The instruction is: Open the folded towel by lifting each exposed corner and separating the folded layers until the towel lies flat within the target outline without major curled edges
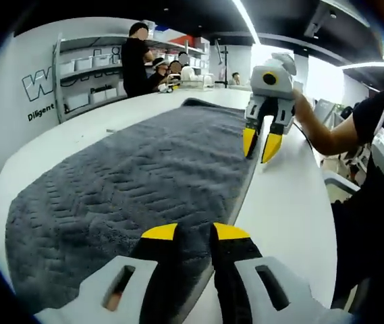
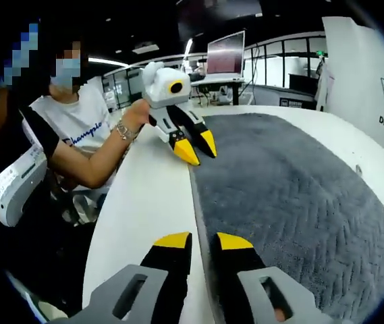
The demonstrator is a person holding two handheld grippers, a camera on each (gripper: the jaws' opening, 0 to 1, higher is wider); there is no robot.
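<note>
Dark grey plush cloth towel (image 1: 138, 175), ribbed herringbone pile, matt, under jaws; smooth white glossy table (image 1: 293, 196) beside jaws.

Bright and evenly lit indoors by long white ceiling strip lights (image 1: 249, 23), blown out to pure white glare. Softly reflected on the glossy white tabletop (image 1: 293, 189), with only faint shadows beside the flat dark grey ribbed towel (image 1: 144, 169). Strongly bent by fisheye distortion, straight edges curving near the borders. Slightly soft throughout in both views, mushier toward the edges. Glowing pale on 1 distant monitor screen (image 2: 225, 52).
</note>
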